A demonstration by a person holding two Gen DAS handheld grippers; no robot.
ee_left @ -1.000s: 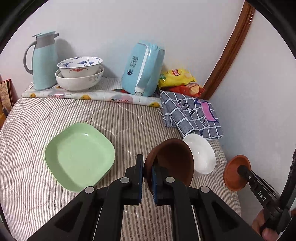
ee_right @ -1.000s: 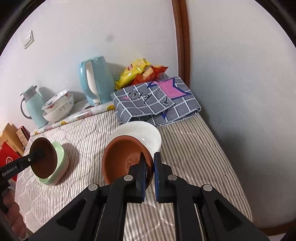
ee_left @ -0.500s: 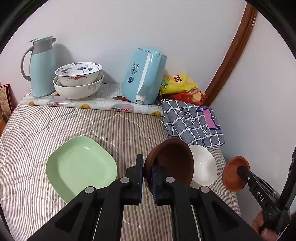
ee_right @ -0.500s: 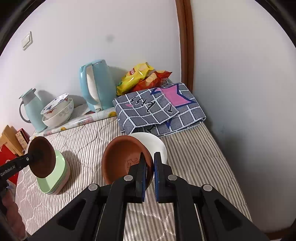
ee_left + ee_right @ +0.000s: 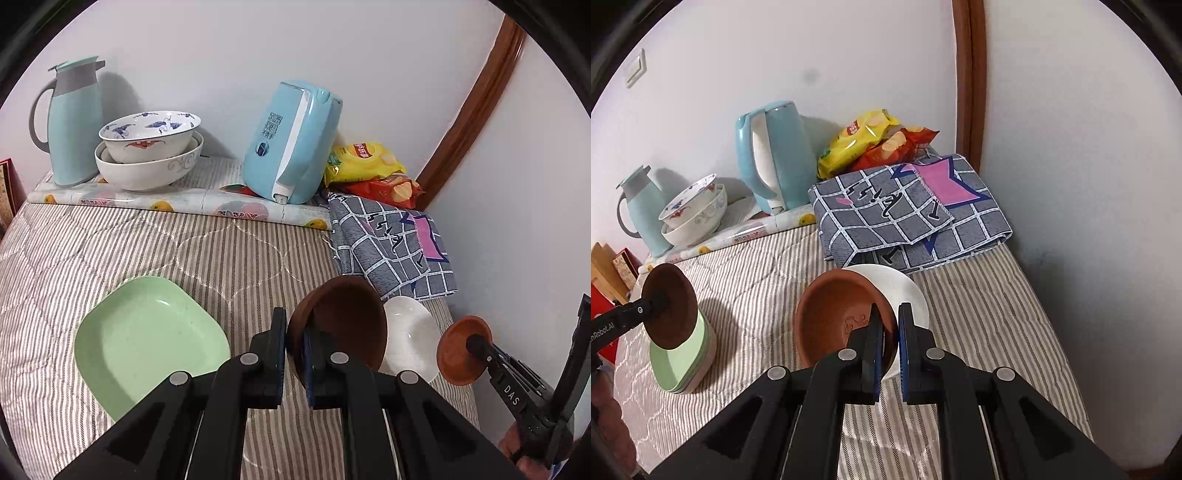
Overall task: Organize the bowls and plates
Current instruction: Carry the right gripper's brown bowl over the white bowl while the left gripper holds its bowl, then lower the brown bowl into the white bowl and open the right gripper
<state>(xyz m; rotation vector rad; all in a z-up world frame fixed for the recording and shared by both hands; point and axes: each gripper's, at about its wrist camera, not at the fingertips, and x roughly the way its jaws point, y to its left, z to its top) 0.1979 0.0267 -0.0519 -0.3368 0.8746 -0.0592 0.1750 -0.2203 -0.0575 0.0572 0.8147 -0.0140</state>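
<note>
"DAS" in white letters on the black right gripper (image 5: 476, 341) arm, left wrist view. "nRobot.AI", cut off at frame edge, on the left gripper (image 5: 659, 302) arm. Kettle (image 5: 291, 147) label and chip bag (image 5: 364, 162) print illegible.

Both claws nearer the back wall, left claw (image 5: 294, 354) carrying its dark brown bowl (image 5: 343, 325) forward beside the green plate (image 5: 147, 339), right claw (image 5: 889, 345) with its terracotta bowl (image 5: 838, 321) now over the white bowl (image 5: 905, 295)

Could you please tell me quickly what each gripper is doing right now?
Left gripper: closed on the rim of a dark brown bowl.
Right gripper: closed on the rim of a terracotta bowl.
</note>
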